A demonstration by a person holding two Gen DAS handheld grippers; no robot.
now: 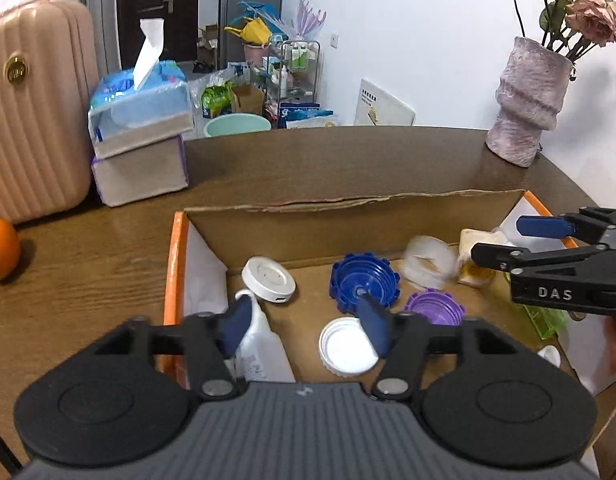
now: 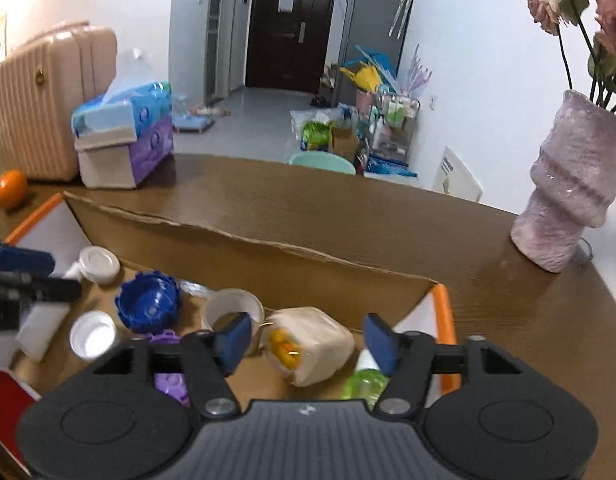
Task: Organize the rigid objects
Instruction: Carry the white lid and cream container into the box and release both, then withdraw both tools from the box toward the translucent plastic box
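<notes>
Two hand-held grippers hover over an open cardboard box [image 1: 348,216] on a round wooden table [image 1: 87,264], both with jaws parted and nothing between the blue pads. The left gripper [image 1: 305,326] hangs above the box's left half, its fingers framing a white bottle [image 1: 263,344] on one side and a white screw cap [image 1: 346,346] on the other without touching either. The right gripper [image 2: 310,340] is spread over the right half, where a cream-coloured block with a yellow centre [image 2: 308,348] lies on the box floor just below and between its pads, not gripped; a green plastic item [image 2: 364,386] sits just beside the right-hand finger. Also loose in the box are a large blue ribbed cap [image 1: 364,280], a purple cap [image 1: 434,306], a round white disc [image 1: 267,280] propped near the left wall, and a roll of clear tape [image 1: 428,262] close to the back wall. In the left wrist view the right gripper enters from the right edge above the box's far corner. Outside the box stand a mottled pink vase [image 1: 528,104] of dried roses at the table's far right, two stacked tissue packs [image 1: 139,136], a pink suitcase [image 1: 31,112] and an orange [image 1: 1,248] at the left edge.
</notes>
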